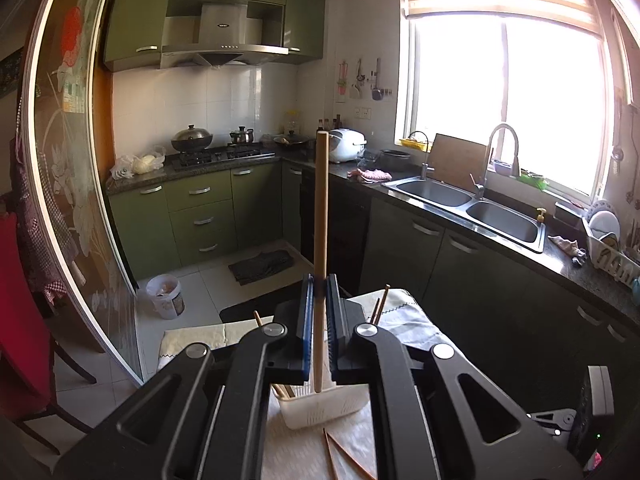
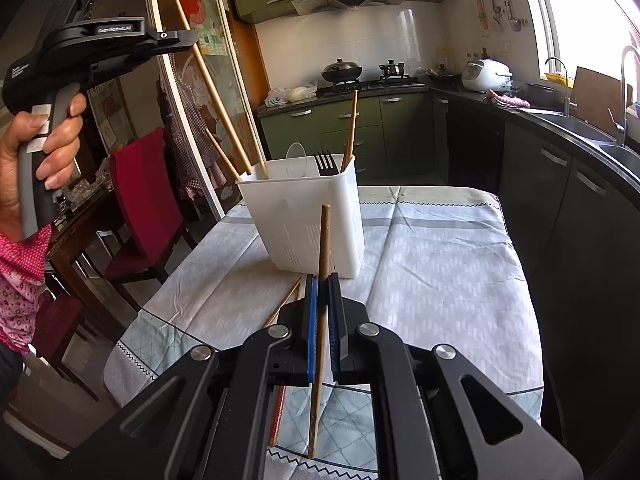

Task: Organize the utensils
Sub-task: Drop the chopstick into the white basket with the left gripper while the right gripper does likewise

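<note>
We're mid-load: left gripper [image 1: 319, 304] jaws clamped on long pale wooden chopstick [image 1: 321, 216], held above white plastic utensil caddy [image 2: 304, 216] on cloth-covered bench [image 2: 440, 264]. Right gripper [image 2: 322, 312] jaws clamped on dark brown chopstick [image 2: 323, 240], near caddy front. Next, we reckon: lower tip into caddy, then let go

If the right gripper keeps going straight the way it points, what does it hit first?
Most likely the white utensil holder on the table, standing directly ahead of the right gripper. The brown chopstick clamped in it would probably touch the front wall first; depth is uncertain.
</note>
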`<action>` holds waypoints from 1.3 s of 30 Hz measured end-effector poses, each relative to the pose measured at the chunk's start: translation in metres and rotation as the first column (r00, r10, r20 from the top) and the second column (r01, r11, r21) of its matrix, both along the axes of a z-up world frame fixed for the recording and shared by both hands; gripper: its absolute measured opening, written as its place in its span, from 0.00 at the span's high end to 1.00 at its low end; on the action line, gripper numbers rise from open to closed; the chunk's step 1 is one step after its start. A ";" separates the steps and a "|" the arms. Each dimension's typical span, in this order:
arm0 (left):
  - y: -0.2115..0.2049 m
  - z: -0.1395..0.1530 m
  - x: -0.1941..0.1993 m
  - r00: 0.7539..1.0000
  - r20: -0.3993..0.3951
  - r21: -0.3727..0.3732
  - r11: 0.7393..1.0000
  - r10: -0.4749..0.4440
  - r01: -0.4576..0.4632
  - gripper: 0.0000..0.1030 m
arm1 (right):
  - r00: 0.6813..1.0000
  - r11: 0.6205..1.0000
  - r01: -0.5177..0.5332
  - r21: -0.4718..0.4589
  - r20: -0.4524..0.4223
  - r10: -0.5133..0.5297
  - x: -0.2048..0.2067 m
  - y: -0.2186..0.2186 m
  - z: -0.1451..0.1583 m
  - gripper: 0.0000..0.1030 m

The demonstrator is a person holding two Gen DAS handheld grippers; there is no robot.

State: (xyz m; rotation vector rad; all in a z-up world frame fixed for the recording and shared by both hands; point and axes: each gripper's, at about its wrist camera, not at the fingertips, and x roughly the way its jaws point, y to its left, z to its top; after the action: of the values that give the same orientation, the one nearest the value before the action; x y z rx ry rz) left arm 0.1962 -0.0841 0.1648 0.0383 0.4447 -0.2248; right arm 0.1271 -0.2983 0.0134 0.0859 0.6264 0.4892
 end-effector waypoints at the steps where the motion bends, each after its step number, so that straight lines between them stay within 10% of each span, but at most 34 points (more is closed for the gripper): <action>1: -0.001 -0.004 0.008 1.000 -0.002 -0.003 1.000 0.011 -0.011 0.94 | 1.000 1.000 -0.002 0.003 -0.001 0.002 0.000 0.000 0.000 0.94; 14: -0.008 -0.093 0.052 0.973 -0.225 0.106 0.994 0.045 -0.021 0.94 | 0.999 0.999 -0.008 0.045 0.051 0.006 0.014 0.000 0.042 0.94; 30: 0.025 -0.082 -0.032 0.979 -0.200 0.059 0.997 -0.030 0.043 0.86 | 0.968 0.986 0.047 0.162 0.237 -0.086 0.107 0.037 0.175 0.94; 39: 0.029 -0.109 -0.048 0.960 -0.274 0.071 0.994 -0.058 0.081 0.86 | 0.988 0.990 0.134 0.039 0.077 -0.137 0.178 0.062 0.112 0.94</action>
State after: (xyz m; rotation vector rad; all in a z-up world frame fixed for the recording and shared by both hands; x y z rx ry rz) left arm 0.1481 -0.0554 0.0562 0.1041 0.7274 -0.2825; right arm 0.3053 -0.2364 0.1256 0.1390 0.5309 0.3700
